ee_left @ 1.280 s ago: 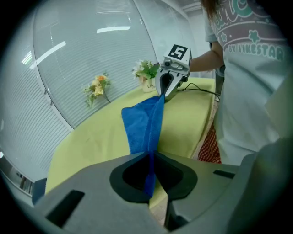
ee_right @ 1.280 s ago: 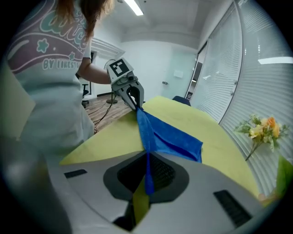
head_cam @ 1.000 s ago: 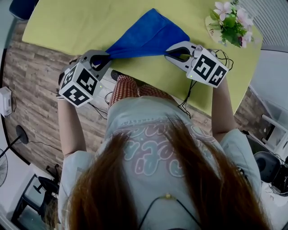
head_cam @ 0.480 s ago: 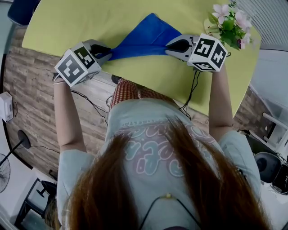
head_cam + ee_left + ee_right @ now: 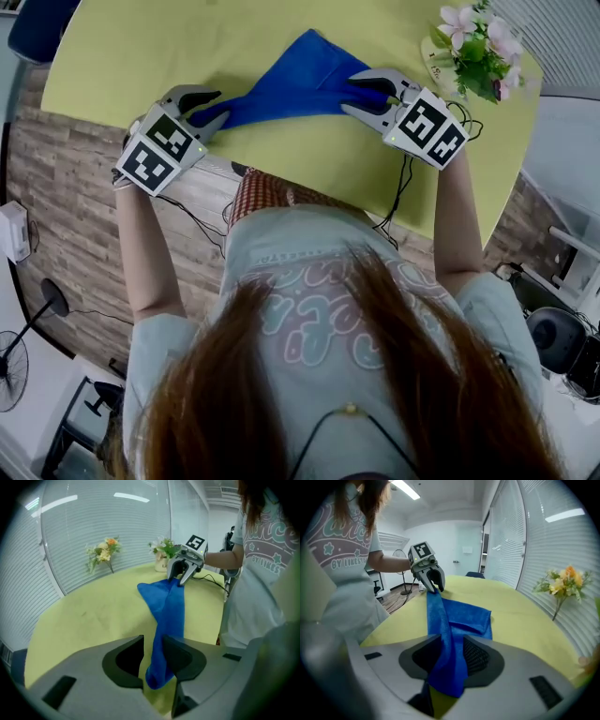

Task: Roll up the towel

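Yellow-green counter (image 5: pixel 141 47) at 12 o'clock holds the blue cloth towel (image 5: pixel 300 80), not yet rolled, ends slack inside my left gripper (image 5: pixel 217 105) and right gripper (image 5: pixel 352 94), fingers just spread.

Blue towel (image 5: pixel 300 80), yellow-green table (image 5: pixel 141 47).
Brown wood-grain floor (image 5: pixel 56 169); red-white checked shorts (image 5: pixel 272 187); pink-white flowers (image 5: pixel 478 42), green leaves.

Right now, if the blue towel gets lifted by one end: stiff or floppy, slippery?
Likely floppy: the blue towel is bunched into a creased, twisted strip on the yellow table. Probably light, since thin folds lie flat. Its matte, fuzzy-looking cloth should hardly slide.
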Tool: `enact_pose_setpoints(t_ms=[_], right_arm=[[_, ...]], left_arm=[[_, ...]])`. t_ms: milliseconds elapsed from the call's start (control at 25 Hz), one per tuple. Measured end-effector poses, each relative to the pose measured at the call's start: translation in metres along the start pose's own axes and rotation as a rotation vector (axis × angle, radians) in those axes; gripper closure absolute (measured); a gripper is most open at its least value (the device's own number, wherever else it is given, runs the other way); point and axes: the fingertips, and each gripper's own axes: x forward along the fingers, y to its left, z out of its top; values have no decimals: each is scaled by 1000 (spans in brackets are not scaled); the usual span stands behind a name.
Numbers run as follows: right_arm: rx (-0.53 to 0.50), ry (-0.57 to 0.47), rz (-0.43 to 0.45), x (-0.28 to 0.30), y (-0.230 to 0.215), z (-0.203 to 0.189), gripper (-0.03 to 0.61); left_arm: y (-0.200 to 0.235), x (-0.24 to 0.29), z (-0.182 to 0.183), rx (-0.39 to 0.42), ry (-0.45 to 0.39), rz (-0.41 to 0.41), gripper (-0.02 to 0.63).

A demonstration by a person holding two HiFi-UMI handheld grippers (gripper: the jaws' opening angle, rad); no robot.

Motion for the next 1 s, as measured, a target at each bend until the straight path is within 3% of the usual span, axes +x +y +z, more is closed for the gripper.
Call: enact_pose_setpoints(t_ms=[160,280,440,560,720,840,1000], right_arm=[[-40,-57,-96,-7,1,3,448],[-53,-84,-122,-13,4,6,457],[-46,-142,-192,-32,0,14,462],[-94,-179,-229,-41,4,28,460],[-248,-117,-203,-22,26,41,454],[-277,-85,-172,-6,41,41,449],[-375,15,-218,6,41,20,429]], left_arm=[[8,-14,7,-98,-145,62,505],[21,-33,9,-162,-245,155,505],[26,-60,14,-189,-353,272,506],[7,-66,32,-96,-372,290,506],[-19,-42,45,108,-288,343,491],[-36,-20,47,169,-259,354,452],[-42,-2,32,267,-163,383,437]])
